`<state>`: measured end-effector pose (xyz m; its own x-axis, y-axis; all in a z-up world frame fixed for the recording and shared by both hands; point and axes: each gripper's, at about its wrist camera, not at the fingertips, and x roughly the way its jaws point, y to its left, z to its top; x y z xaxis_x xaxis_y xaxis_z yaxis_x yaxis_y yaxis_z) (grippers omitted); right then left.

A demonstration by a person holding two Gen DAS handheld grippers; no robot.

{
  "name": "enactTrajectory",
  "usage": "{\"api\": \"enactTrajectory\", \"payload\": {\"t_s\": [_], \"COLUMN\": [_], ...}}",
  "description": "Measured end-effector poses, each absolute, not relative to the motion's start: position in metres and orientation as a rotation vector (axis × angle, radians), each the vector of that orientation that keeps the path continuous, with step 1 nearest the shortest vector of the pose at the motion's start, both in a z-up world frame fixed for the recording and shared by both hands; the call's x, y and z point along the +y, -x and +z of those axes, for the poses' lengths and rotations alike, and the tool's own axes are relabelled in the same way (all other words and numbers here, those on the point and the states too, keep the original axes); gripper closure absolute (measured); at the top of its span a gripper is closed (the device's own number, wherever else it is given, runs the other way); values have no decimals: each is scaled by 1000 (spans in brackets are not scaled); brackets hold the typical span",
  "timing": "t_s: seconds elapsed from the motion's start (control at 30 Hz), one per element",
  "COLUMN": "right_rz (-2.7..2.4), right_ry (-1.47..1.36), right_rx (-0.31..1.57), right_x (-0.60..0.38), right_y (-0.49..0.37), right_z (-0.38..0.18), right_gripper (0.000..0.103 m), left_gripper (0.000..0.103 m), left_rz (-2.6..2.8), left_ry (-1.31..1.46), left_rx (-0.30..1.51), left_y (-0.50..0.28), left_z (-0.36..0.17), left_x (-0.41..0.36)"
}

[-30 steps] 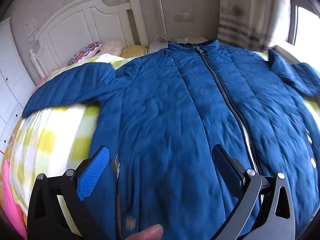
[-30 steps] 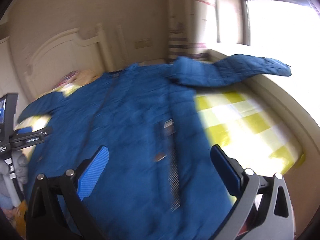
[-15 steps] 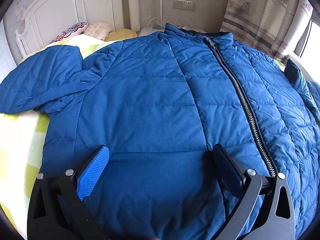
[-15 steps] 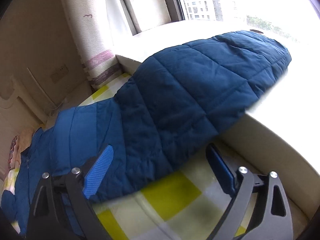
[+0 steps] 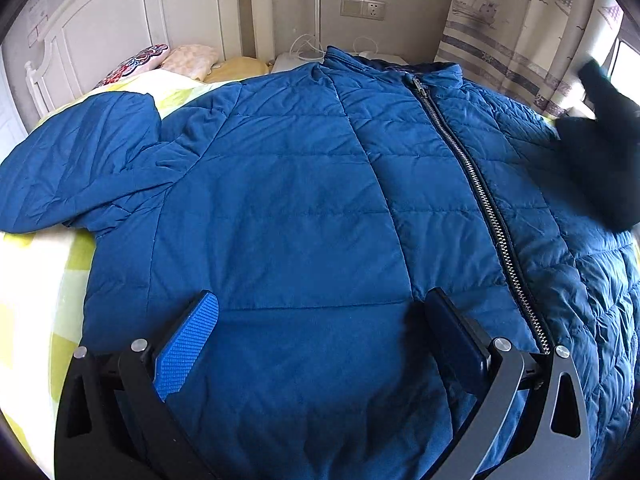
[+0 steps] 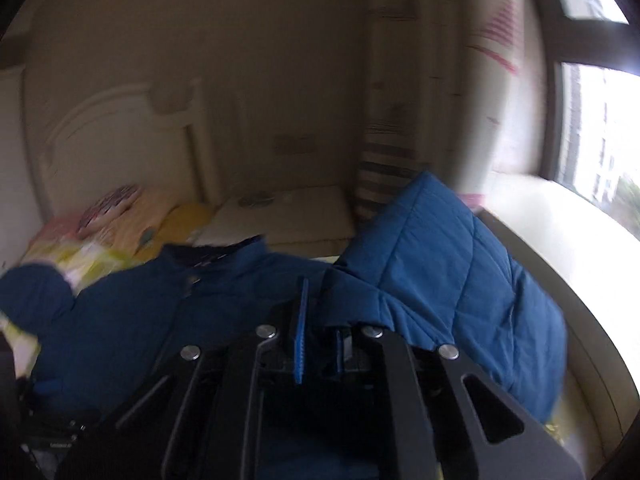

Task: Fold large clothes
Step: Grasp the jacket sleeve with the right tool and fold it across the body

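The right gripper (image 6: 320, 320), its jaws just closed on the quilted blue zip jacket's (image 5: 304, 208) sleeve (image 6: 448, 264), has lifted it off the sill toward ten o'clock; the left gripper (image 5: 324, 344) stays wide open.

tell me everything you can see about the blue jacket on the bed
The blue quilted jacket looks like padded nylon. It lies front up on the yellow-checked bedsheet, metal zipper closed, collar toward the headboard. One sleeve lies spread toward the pillows. The other sleeve is pinched near its edge in the right gripper, whose jaws have just been closing, and is raised over the body. The open left gripper hovers over the lower front.
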<state>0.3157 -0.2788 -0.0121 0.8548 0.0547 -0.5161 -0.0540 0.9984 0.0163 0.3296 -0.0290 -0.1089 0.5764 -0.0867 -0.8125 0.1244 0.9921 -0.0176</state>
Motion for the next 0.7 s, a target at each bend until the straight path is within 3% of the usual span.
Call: {"api": "enactTrajectory", "payload": {"t_s": [0.07,0.13,0.17,0.23,0.27,0.3,0.4,0.57,0.7], "right_rz": [148,183,175,184,207,240,251,145,41], "right_ry": [62,141,160,147,110,52,-46,-394,-819], "right_rx": [652,866,898,878,901,922,888,699,706], "right_x": [-240,-211,-206,-212,-219,-229,-246,-353,-453], "right_y": [-325,-341,-342,-336,-334,-329,-300,-256,-266], "right_z": [-37,-82,-101,-100,-98,-95,-80,-47,-80], "right_gripper": [92,73,63,53,39,30,31,31,29], "left_gripper": [4,4,4,4,4,4,4,4,4], "left_rz": [-123,-124,-124,-124,-125,-126,-127,-126,-127], "left_ry": [-41,-42,-40,-39,-39,-37,-35,-36,-34], "left_rx": [948,948,947,945,946,946,944,943,942], "left_y": [-330,-329,-329,-329,-329,-329,-329,-329,-328], "left_z": [-109,-109,-109,-109,-109,-108,-108,-108,-108], "left_x": [-29,-29,-29,-29,-29,-29,-28,-28,-28]}}
